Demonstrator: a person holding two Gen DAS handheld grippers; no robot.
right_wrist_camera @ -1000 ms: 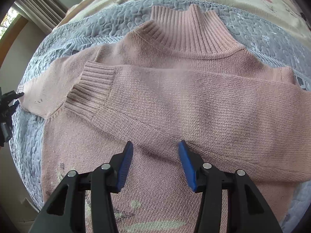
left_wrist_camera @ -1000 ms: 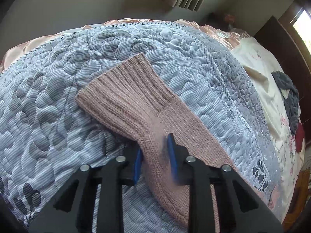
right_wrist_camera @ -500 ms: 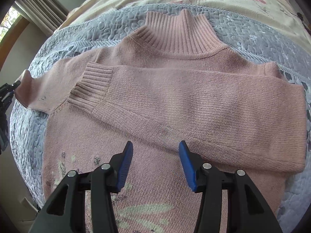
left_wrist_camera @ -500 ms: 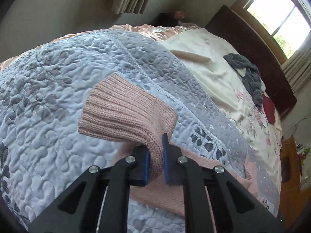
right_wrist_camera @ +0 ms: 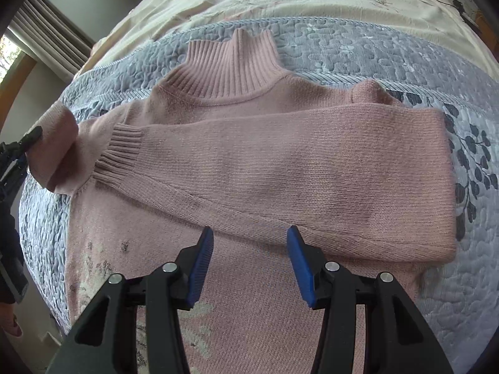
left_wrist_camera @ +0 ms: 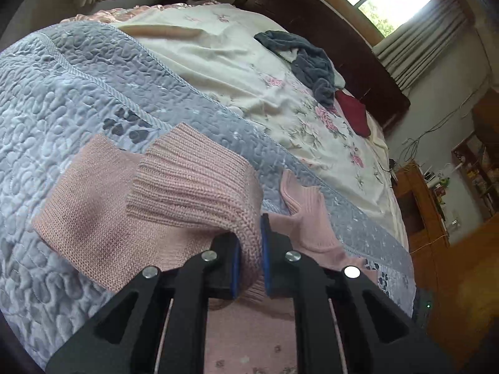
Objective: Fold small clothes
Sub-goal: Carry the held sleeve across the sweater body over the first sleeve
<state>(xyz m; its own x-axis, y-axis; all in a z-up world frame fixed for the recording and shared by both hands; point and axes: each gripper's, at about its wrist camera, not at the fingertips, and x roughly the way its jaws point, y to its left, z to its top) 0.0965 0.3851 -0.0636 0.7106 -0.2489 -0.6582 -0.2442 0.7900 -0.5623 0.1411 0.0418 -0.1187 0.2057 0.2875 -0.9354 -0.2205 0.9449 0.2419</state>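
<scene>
Folding the pink sweater [right_wrist_camera: 255, 162] is about halfway done, as far as these two views show. The sweater lies flat on the grey quilt [right_wrist_camera: 358, 53] of the bed, directly ahead of the right tongs [right_wrist_camera: 249, 261], with the ribbed collar [right_wrist_camera: 230, 68] at the far side from them. One sleeve [right_wrist_camera: 296, 168] is already laid across the chest, just beyond the tips of the right tongs, and its ribbed cuff [right_wrist_camera: 120, 155] ends toward their left. The right tongs stand apart and hold nothing; they hover over the body of the sweater, near the lower edge of that folded sleeve.

The second sleeve [left_wrist_camera: 193, 193] is the step in hand. The left tongs [left_wrist_camera: 249, 249] are clamped on its knit just behind the cuff, and the cuff hangs ahead of them and to their left, lifted above the fabric. I judge that it is being carried toward the chest, but it does not yet lie there.

What is left, I think: to lay this sleeve over the first one, and then to fold the body, probably hem toward collar. The hem is below the tongs and out of both views, so its condition I cannot tell.
</scene>
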